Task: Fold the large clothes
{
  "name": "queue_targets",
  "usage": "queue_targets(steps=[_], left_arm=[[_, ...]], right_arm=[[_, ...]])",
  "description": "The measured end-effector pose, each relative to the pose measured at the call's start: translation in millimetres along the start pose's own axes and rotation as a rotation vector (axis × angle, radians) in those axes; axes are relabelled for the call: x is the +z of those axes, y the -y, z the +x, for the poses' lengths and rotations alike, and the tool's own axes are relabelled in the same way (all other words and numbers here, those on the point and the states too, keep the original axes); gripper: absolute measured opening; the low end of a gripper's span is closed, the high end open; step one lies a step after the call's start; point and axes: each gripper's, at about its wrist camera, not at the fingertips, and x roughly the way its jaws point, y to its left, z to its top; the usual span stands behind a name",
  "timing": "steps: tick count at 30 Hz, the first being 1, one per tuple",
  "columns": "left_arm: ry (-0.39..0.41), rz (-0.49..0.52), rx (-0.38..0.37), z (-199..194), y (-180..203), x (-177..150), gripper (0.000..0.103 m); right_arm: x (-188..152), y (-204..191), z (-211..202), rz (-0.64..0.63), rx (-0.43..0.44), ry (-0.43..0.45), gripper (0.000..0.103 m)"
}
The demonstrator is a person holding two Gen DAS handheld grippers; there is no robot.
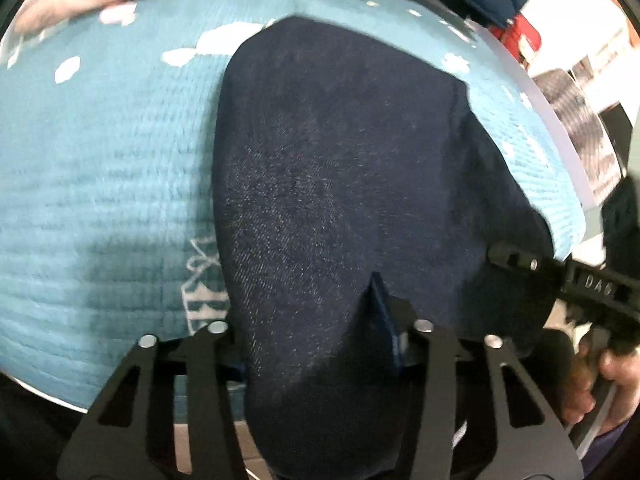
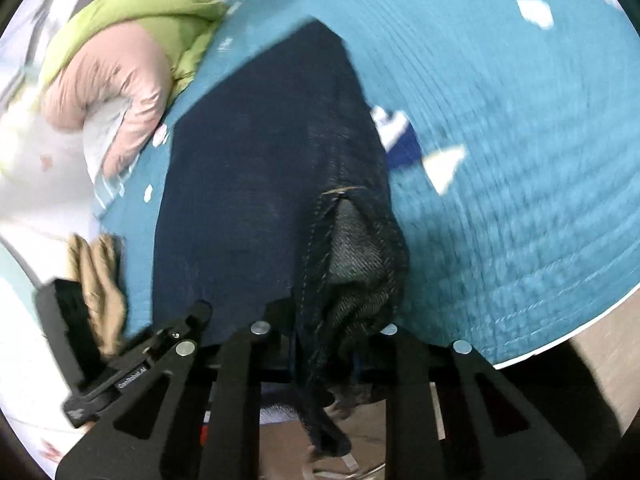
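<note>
The dark navy denim jeans (image 1: 340,184) lay stretched lengthwise on the teal quilted cover (image 1: 100,200), running straight away from both sets of jaws. Their near end was gathered between each pair of jaws and raised. At the right-hand jaws a seamed edge bunched, showing grey inner weave.

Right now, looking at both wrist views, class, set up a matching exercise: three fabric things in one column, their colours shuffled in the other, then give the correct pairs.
Things:
1. jeans
2. quilted cover
3. puffy jacket

Colours:
A. lime green
B. teal with white shapes
C. dark navy

Pairs: 1-C, 2-B, 3-A.
</note>
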Motion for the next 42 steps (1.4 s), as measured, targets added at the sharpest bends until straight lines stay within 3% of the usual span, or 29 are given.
queue_targets(steps=[4,12,18,24,37,42], left_arm=[[0.051,0.042,-0.016,-18,7,4,0.037],[0.145,0.016,-0.067,-69,-7,16,0.036],[0.210,-0.017,-0.094,-127,-37,19,0.036],[0.288,-0.054,-0.040,-198,-101,16,0.036],[0.607,-0.099,0.184,-397,-307,12,0.036],[0.659,-0.078,0.294,-428,-369,-3,0.036]], right_arm=[[2,-36,-10,-0.135,-0.085,0.064,0.015],[5,-81,-34,-0.258,-0.044,0.149,0.014],[4,-145,-48,-0.370,0.012,0.206,0.012],[0,-242,-38,-0.518,0.109,0.218,0.011],[-21,-512,-5,-0.752,0.462,0.293,0.011],[-37,-573,34,-0.778,0.526,0.245,0.011]])
